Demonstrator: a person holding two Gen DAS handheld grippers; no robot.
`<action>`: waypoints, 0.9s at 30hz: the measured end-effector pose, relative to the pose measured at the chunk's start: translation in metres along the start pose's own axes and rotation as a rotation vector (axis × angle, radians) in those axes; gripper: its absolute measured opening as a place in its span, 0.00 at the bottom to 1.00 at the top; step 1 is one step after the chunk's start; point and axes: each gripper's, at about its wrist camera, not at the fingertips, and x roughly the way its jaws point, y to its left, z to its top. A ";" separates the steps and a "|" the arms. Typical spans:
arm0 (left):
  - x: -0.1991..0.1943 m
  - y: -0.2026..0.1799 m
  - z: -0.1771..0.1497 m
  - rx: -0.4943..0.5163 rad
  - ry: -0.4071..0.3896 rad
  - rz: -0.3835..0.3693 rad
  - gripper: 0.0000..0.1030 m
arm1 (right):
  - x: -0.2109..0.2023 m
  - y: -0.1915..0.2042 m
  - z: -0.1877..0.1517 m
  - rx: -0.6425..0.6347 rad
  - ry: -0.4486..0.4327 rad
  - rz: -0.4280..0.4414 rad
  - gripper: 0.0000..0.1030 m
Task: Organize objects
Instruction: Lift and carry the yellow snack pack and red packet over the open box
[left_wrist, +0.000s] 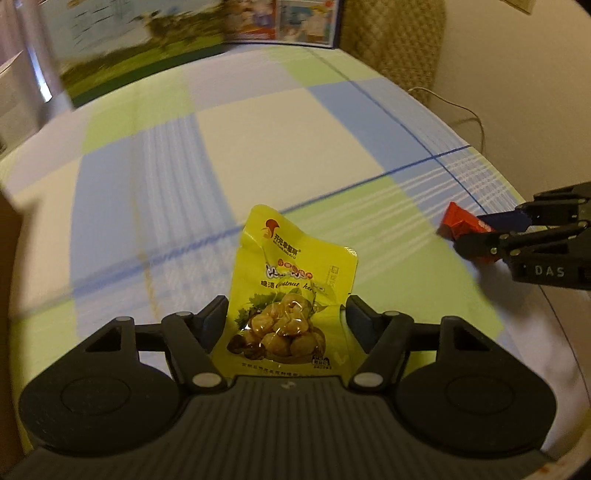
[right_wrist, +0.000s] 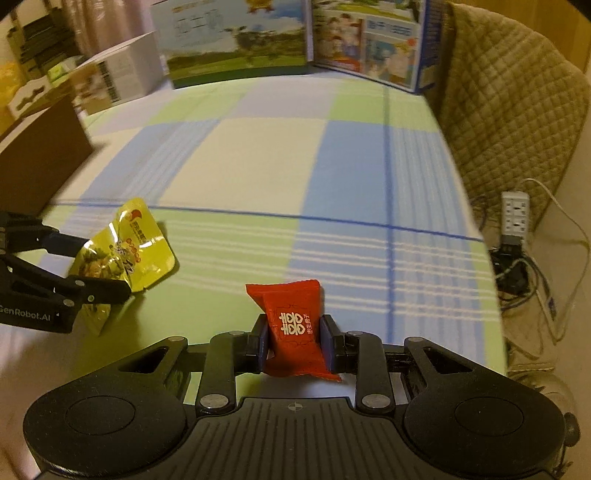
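Observation:
My left gripper (left_wrist: 286, 317) is shut on a yellow chestnut snack packet (left_wrist: 288, 291), which stands upright between the fingers above the checked tablecloth (left_wrist: 221, 147). In the right wrist view the same left gripper (right_wrist: 99, 266) and yellow packet (right_wrist: 125, 247) show at the left. My right gripper (right_wrist: 293, 341) is shut on a red candy packet (right_wrist: 293, 325) with white characters. In the left wrist view the right gripper (left_wrist: 491, 230) and the red candy packet (left_wrist: 461, 219) show at the right edge of the table.
Picture books (right_wrist: 295, 37) stand open along the table's far edge. A brown box (right_wrist: 40, 155) and a white carton (right_wrist: 122, 74) are at the far left. A quilted chair (right_wrist: 517, 110) and a power strip with cables (right_wrist: 515, 218) lie beyond the table's right edge.

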 end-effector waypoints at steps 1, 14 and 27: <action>-0.004 0.001 -0.004 -0.014 0.005 0.003 0.63 | -0.001 0.004 -0.001 -0.007 0.004 0.014 0.24; -0.048 0.006 -0.050 -0.151 0.007 0.031 0.54 | -0.015 0.047 -0.020 -0.072 0.030 0.133 0.23; -0.044 -0.002 -0.063 -0.160 0.033 0.058 0.77 | -0.026 0.050 -0.034 -0.080 0.037 0.126 0.23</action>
